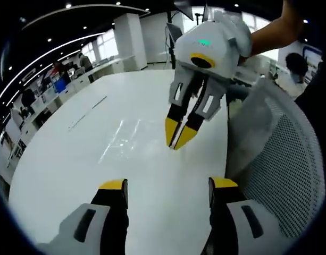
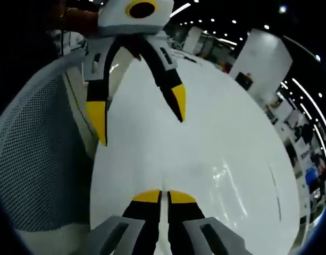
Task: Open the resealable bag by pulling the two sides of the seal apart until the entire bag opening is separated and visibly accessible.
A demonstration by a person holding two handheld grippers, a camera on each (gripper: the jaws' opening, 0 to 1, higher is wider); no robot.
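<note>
White worktop (image 1: 88, 159): glossy, beside mesh chair (image 1: 290, 159).
Left hand-held gripper (image 1: 166, 184): jaws wide apart, holding nothing.
Right hand-held gripper (image 2: 160, 195): jaws closed together, nothing visibly between them.

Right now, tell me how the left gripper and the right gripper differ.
The left gripper stands open, its jaws wide apart; the right gripper is shut, its yellow tips nearly touching with only a thin slit between. In each other's views it is the same: the left gripper's jaws spread over the white table, the right gripper's tips meet in a point above it. Both have yellow tips, black fingers and grey-white bodies.
</note>
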